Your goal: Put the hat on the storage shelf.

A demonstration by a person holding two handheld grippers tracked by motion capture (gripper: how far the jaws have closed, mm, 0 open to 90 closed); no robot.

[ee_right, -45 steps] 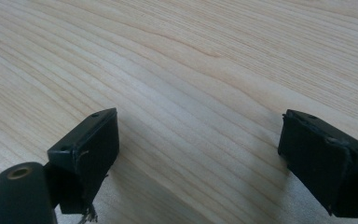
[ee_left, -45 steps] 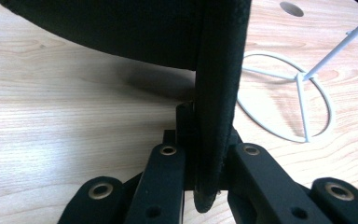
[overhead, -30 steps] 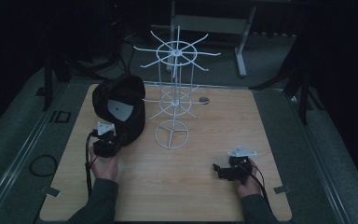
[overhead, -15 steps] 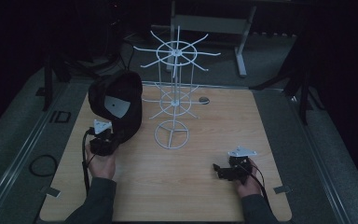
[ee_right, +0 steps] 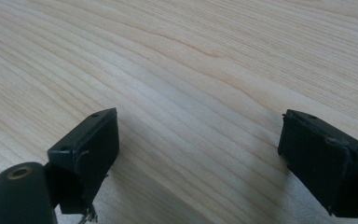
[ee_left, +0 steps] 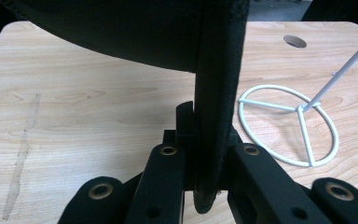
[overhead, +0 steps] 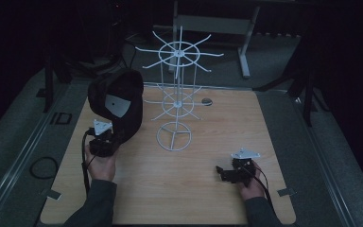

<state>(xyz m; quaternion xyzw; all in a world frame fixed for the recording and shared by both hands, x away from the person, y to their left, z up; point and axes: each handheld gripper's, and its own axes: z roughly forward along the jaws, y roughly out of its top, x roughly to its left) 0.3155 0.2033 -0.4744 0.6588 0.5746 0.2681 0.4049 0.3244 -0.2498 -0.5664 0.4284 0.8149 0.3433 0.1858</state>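
A black cap (overhead: 118,101) with a white label inside hangs above the table's left side, held up by its brim. My left gripper (overhead: 105,142) is shut on that brim (ee_left: 212,116), which stands edge-on between the two jaws. The white wire display rack (overhead: 177,90) stands just right of the cap, its round base (ee_left: 289,123) on the wood. My right gripper (overhead: 227,173) rests low at the front right of the table, open, with bare wood between its fingers (ee_right: 86,144).
The wooden table (overhead: 194,179) has a small round hole (overhead: 207,100) near its far edge behind the rack. Grey floor and rails run along both sides. A metal stand (overhead: 243,42) is beyond the table.
My left gripper has lifted the cap a little and carried it slightly away from me. The right gripper has not moved.
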